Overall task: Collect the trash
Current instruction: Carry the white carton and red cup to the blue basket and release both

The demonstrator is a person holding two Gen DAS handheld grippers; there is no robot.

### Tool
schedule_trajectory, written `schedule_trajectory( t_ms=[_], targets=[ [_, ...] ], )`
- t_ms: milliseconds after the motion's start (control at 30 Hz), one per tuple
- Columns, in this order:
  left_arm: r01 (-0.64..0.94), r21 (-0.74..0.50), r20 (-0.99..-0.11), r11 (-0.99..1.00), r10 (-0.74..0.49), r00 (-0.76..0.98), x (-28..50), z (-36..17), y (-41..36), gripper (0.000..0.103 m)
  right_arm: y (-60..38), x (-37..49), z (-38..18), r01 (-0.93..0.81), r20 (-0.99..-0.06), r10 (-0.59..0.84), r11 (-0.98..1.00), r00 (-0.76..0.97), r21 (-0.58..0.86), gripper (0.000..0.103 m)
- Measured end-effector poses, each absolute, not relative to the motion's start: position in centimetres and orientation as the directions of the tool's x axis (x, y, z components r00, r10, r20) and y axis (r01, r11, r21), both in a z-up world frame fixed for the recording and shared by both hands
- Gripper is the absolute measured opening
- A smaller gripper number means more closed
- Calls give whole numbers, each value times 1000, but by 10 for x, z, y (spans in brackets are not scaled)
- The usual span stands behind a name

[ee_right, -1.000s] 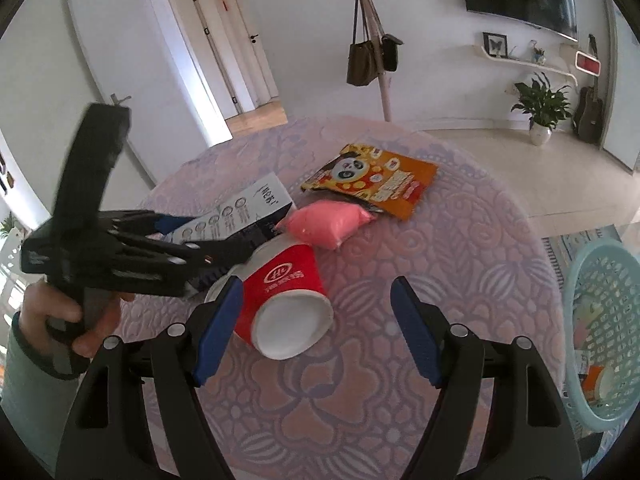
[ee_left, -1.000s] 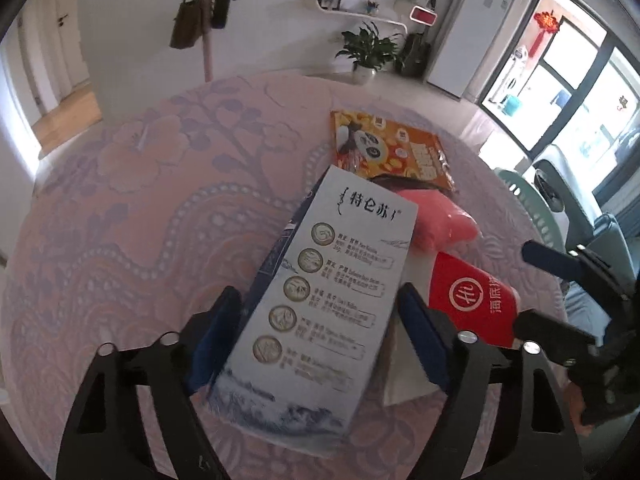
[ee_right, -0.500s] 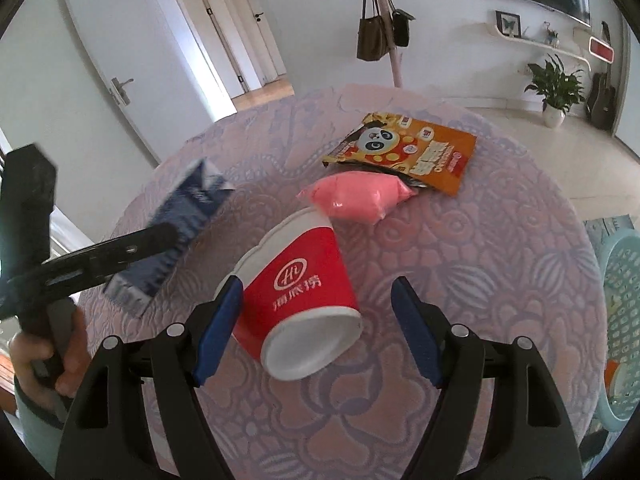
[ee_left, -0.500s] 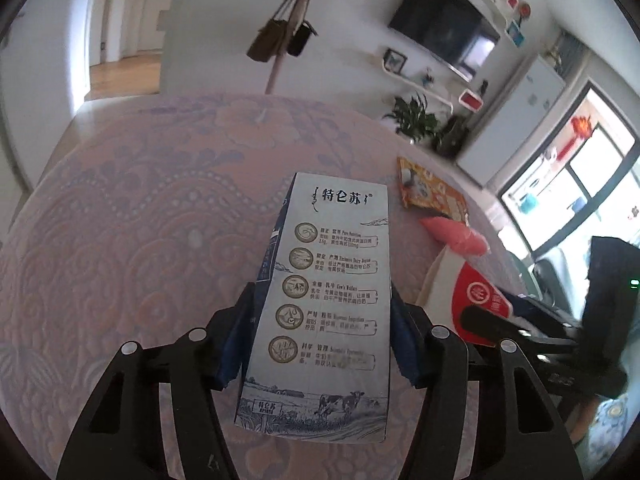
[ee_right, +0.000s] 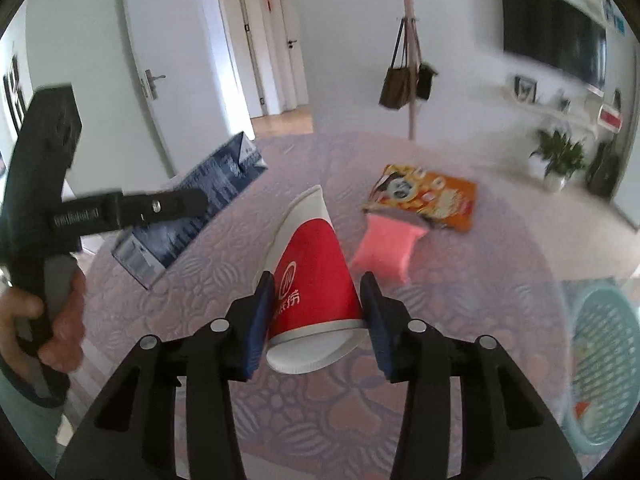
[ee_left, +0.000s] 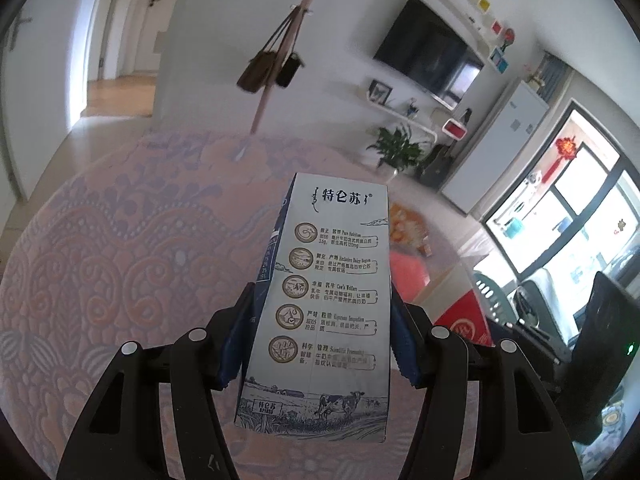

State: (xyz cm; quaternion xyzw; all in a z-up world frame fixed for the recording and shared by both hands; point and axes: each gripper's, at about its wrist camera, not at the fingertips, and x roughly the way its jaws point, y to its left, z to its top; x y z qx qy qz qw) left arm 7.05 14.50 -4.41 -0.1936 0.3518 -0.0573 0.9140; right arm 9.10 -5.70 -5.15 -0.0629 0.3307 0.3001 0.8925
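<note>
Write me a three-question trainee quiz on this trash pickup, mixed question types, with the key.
1. True or false: the left tool is clamped on the milk carton.
2. Which item does the right tool grip? A) pink pouch B) red paper cup C) orange snack bag
3. Fill in: seen from the right wrist camera, the teal ______ stands off the table's right edge.

Key: 1 true; 2 B; 3 basket
</note>
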Motion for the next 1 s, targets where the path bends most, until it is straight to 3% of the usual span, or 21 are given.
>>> schedule_trajectory(
  t_ms=[233,600,800,1000],
  targets=[
    [63,-381,-549,922,-280,788,72,-6,108,58,-106,86,-15,-483,-533,441,873,723,68,41],
    [239,-396,-470,887,-419,777,114,29,1,58,-227,97,13,-203,-437,199,978,877,38,41],
    [323,-393,-487,861,-492,721,150,28,-70,58,-289,108,9,-49,-436,63,998,898,45,41],
    [385,-412,-538,826,-562,629,186,3,-134,58,-343,130,-18,113,-513,-54,990,857,85,41]
  ],
)
